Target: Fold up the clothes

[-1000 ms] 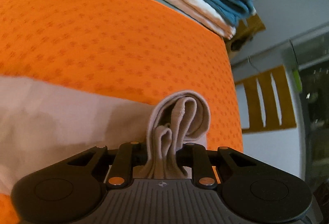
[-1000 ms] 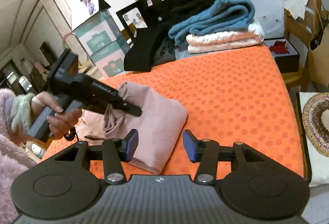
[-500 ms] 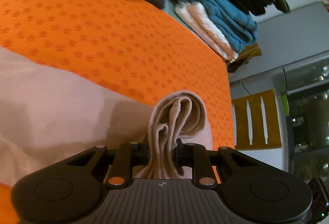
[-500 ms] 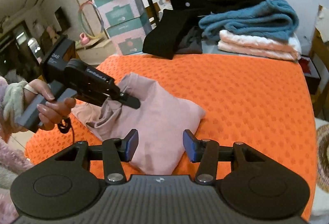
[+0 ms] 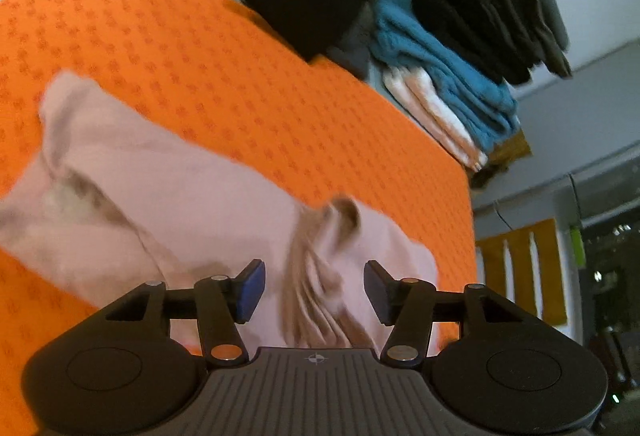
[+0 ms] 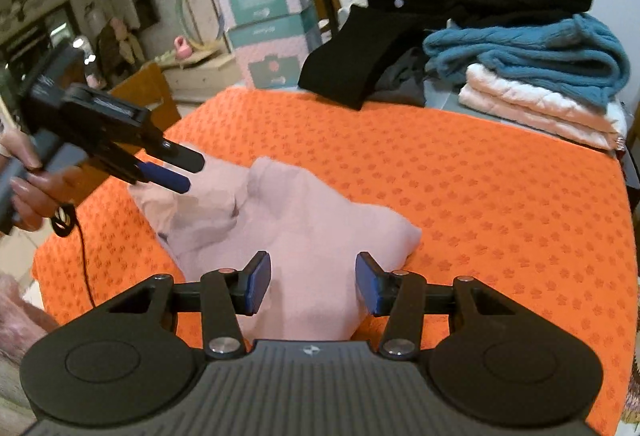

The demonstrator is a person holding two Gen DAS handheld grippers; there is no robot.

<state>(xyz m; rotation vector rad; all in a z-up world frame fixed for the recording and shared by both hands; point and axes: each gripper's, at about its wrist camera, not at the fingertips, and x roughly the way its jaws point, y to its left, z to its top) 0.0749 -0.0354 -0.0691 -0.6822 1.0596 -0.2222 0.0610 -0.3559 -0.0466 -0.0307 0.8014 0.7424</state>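
Observation:
A pale pink garment [image 6: 312, 232] lies partly folded on the orange patterned cloth [image 6: 480, 195] that covers the table. In the left wrist view the garment [image 5: 180, 195] spreads below my left gripper [image 5: 314, 290], whose jaws are opening. A bunched, blurred fold of the fabric [image 5: 320, 256] sits loose between them, and the pads are off it. The right wrist view shows that left gripper [image 6: 190, 171] held in a hand above the garment's left end. My right gripper [image 6: 313, 282] is open over the garment's near edge, with nothing gripped.
A stack of folded clothes, with a blue knit [image 6: 540, 47] under dark items and over white ones, stands at the table's far right. Black cloth [image 6: 360, 47] drapes over the far edge. Cardboard boxes [image 6: 264, 7] stand behind. A cable [image 6: 82, 256] hangs at the left.
My left gripper's jaws have opened and let go of the pink fold, which slumps onto the garment. Both grippers have shifted across the table; the right one has rolled.

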